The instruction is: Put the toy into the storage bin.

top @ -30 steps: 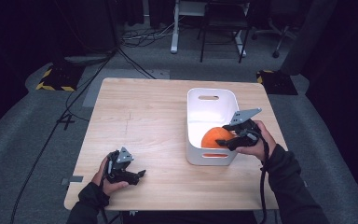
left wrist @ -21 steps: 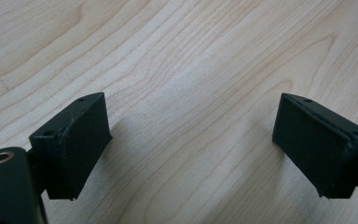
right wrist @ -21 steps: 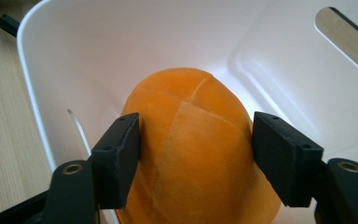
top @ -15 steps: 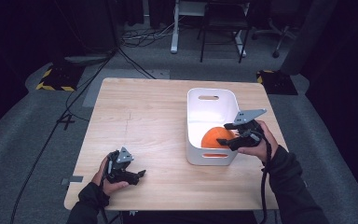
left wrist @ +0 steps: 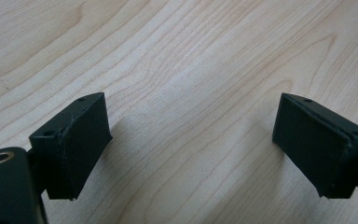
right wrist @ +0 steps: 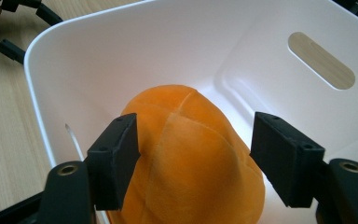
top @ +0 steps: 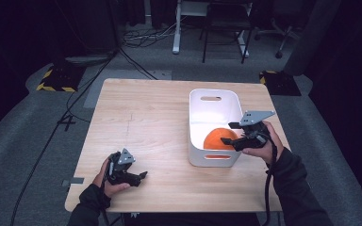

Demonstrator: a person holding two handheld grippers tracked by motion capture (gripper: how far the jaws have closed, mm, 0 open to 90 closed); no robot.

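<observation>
While the right claw [right wrist: 193, 161] gapes, just opened, a soft orange seamed ball [right wrist: 191, 163] sits unpinched between its jaws

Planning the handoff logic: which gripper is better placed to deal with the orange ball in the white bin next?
Right. The right gripper hangs inside the white bin, its jaws just opening astride the orange ball. The left gripper rests open on the table, well away from it.

A soft, rounded orange plush ball [right wrist: 191, 158] with stitched seams lies inside the white bin [top: 202, 103], at its near end. The bin stands toward the surface's right edge.
</observation>
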